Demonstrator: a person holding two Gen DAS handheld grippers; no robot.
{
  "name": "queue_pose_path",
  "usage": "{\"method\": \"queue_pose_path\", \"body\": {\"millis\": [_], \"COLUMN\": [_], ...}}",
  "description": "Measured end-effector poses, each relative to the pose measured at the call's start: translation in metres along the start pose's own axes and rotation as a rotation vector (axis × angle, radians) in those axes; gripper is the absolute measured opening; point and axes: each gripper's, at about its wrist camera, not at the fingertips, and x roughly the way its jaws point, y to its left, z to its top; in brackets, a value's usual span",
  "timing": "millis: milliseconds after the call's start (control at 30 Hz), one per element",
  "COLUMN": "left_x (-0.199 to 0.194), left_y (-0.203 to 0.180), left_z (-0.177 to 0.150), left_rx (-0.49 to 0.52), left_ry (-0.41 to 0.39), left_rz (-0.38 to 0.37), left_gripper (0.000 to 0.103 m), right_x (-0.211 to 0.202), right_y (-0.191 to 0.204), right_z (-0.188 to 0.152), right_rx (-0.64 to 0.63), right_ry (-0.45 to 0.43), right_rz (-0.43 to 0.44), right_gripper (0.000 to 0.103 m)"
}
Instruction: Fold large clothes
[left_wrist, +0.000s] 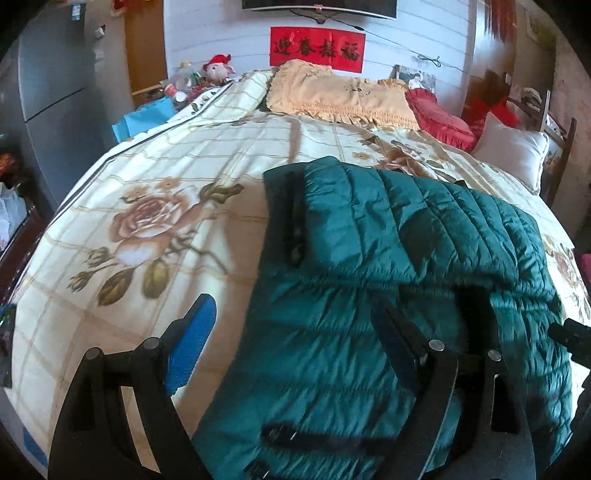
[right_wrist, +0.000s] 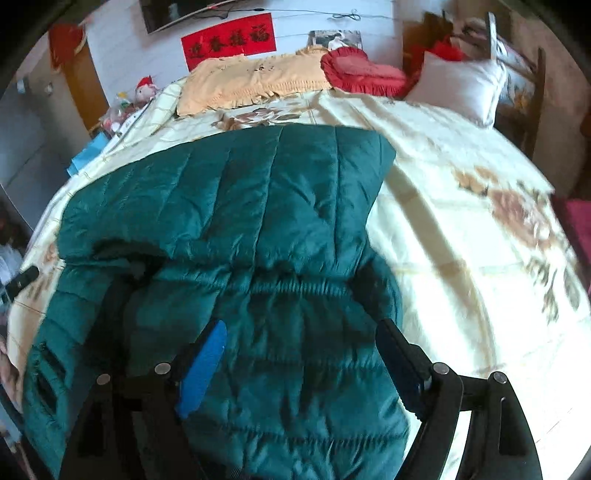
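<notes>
Teal quilted puffer jacket lies on the floral bedspread, toward the near edge of the bed, right of centre in the left wrist view. Already partly folded: the far part is doubled over and lies flat on top, with a bunched seam line running across the middle. The near part spreads out toward the cameras. Dark strap or trim pieces show at the near hem in the left view and at the left edge in the right view; too blurred to say what they are.

Left gripper: fingers spread wide, nothing between them; the blue pad sits over bare bedspread, the other finger over the jacket's left portion. Contact with the fabric can't be told. Right gripper: also wide open, empty, both fingers over the near jacket panel, seemingly hovering or just resting on it.

Handling, as a judgement: light for its bulk, soft, puffy, springs back after pressing. The shell looks shiny, so probably slippery; a thin pinch may slide off. Better to grab at a stitched seam, the hem, or a doubled edge where layers stack, one gripper per corner of the near hem. Folds likely need pressing flat or they puff open.

Pillows and a red cushion sit well apart at the headboard.
</notes>
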Motion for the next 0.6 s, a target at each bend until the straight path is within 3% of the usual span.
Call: {"method": "queue_pose_path", "body": {"millis": [600], "left_x": [-0.033], "left_y": [0.027], "left_z": [-0.069], "left_rx": [-0.049], "left_ry": [0.065], "left_rz": [0.014], "left_gripper": [0.086], "right_x": [-0.038], "right_y": [0.008], "right_z": [-0.075], "right_rx": [-0.07], "right_ry": [0.062], "right_rz": [0.013], "right_gripper": [0.081]}}
